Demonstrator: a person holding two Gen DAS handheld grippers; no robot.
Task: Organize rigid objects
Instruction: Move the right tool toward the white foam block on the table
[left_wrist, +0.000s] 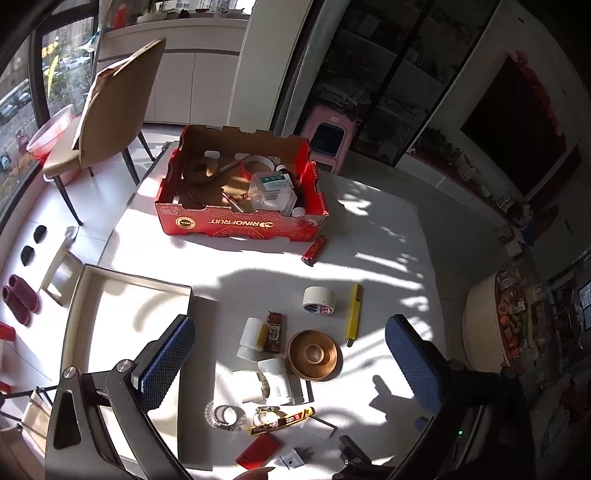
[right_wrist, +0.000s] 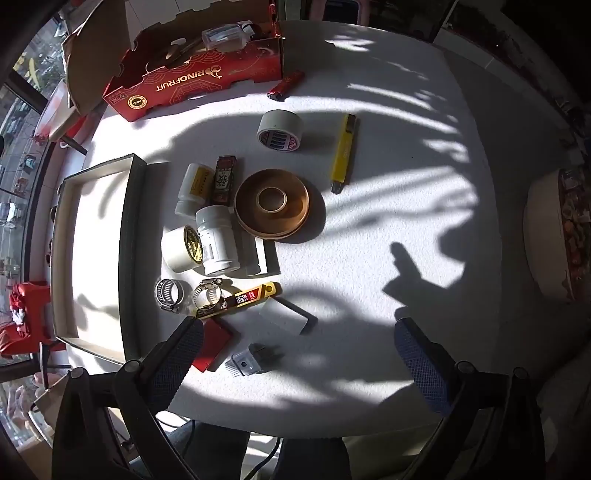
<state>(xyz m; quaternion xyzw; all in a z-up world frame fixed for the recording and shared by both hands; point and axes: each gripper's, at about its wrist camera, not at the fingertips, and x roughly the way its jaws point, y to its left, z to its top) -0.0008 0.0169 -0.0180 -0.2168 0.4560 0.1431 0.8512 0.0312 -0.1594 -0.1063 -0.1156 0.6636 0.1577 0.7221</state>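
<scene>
- on the white speckled table (right_wrist: 369, 258), sorting looks barely started – the shallow white tray with a dark rim (right_wrist: 92, 258) at the left edge holds nothing yet.
- red cardboard fruit box (left_wrist: 240, 221) at the far side already holds tape rolls, a clear plastic case and small bottles – whether it counts as sorted, cannot tell.
- left to do, by my read: the whole loose cluster between tray and table centre.
- cluster: copper-coloured round dish (right_wrist: 272, 202), two white plastic bottles (right_wrist: 218, 240) lying on their sides touching each other, white tape roll with blue print (right_wrist: 279, 130), yellow utility knife (right_wrist: 343, 153), two steel hose clamps (right_wrist: 170, 295), yellow-black blade pack (right_wrist: 238, 300), red lighter (right_wrist: 286, 86) just beside the box.
- all items hard, small, mostly lying flat; strong sun and shadow across them.
- left gripper (left_wrist: 291, 362) – jaws spread wide, nothing between the pads, tilted down over the cluster.
- right gripper (right_wrist: 299, 354) – jaws wide too, empty, pointing straight down above the near items.
</scene>
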